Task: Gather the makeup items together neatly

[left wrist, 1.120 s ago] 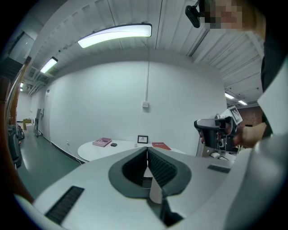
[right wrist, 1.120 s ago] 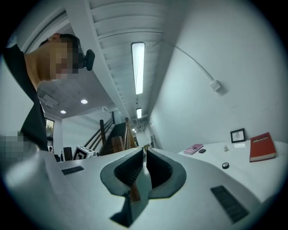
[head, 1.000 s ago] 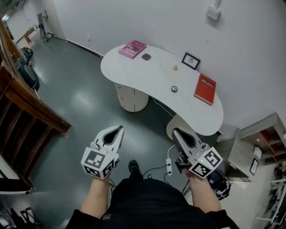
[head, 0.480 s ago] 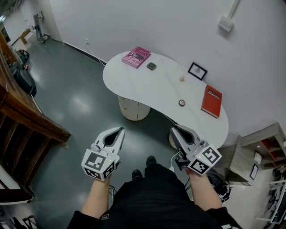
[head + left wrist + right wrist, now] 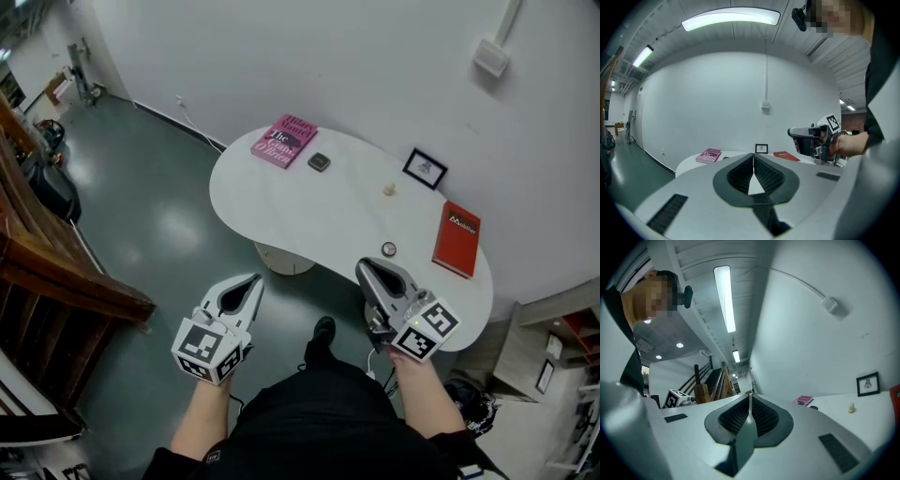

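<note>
Left gripper (image 5: 254, 279): jaws pressed together with nothing between them. It hangs over the floor, short of the tabletop's (image 5: 309, 202) near edge.
Right gripper (image 5: 362, 268): jaws also closed and empty. In the head view its tip lines up with the near edge, toward the right end.
Nearest item: a round tin (image 5: 388, 249) lies just beyond the right gripper's tip and slightly to its right. It sits close to the near edge, beside the red book (image 5: 457, 239).
Middle item: a small cream piece (image 5: 389, 189) lies farther in toward the far edge, near the frame (image 5: 425, 169). It is too small to tell what it is.
Farthest item: a dark compact (image 5: 319, 162) lies at the left end, just beside the pink book (image 5: 283, 141).
Spread: the three pieces are well apart, in a loose line from the far left to the near right.
Nearer hand: the right gripper is nearer the tin and the cream piece. The left gripper is better placed for the compact, though it is well short of it.
Axis: the tin is round and the compact squarish, so neither seems to need a particular approach angle.
Likely next: both grippers must open before either can take anything. The tin looks the easiest first pick.
</note>
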